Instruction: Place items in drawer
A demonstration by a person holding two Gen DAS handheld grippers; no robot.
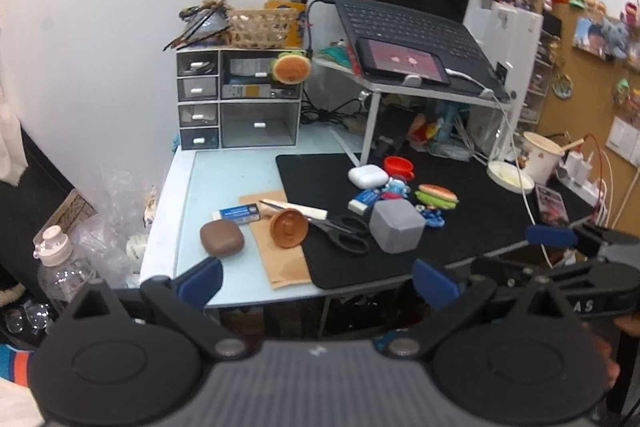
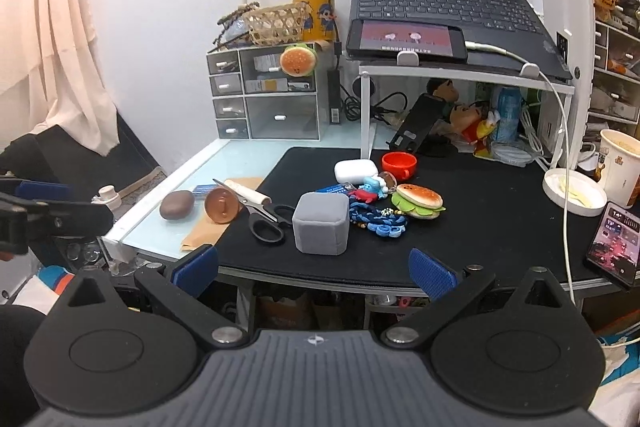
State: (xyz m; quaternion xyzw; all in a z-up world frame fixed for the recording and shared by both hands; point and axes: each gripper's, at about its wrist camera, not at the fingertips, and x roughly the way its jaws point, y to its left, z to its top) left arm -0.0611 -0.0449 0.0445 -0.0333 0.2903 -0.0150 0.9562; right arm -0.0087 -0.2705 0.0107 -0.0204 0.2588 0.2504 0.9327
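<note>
A small drawer unit (image 1: pixel 238 99) (image 2: pixel 264 95) stands at the desk's back left with all its drawers closed. Loose items lie on the desk in front of it: a grey box (image 1: pixel 396 225) (image 2: pixel 321 223), black scissors (image 1: pixel 344 233) (image 2: pixel 266 221), a brown case (image 1: pixel 222 238) (image 2: pixel 177 204), an orange round toy (image 1: pixel 289 228) (image 2: pixel 222 205), a white earbud case (image 1: pixel 368 175) (image 2: pixel 355 171), a burger toy (image 1: pixel 437 195) (image 2: pixel 418 201) and a red cup (image 1: pixel 399 167) (image 2: pixel 399 164). My left gripper (image 1: pixel 318 283) and right gripper (image 2: pixel 314 269) both hang open and empty before the desk's front edge.
A laptop (image 1: pixel 404 3) with a tablet (image 1: pixel 402 61) sits on a white stand (image 2: pixel 464 75). A black mat (image 2: pixel 460 227) covers the desk's right part. A paper cup (image 2: pixel 620 163), a white dish (image 2: pixel 574 191) and a phone (image 2: pixel 614 243) sit at right. A water bottle (image 1: pixel 60 267) stands left of the desk.
</note>
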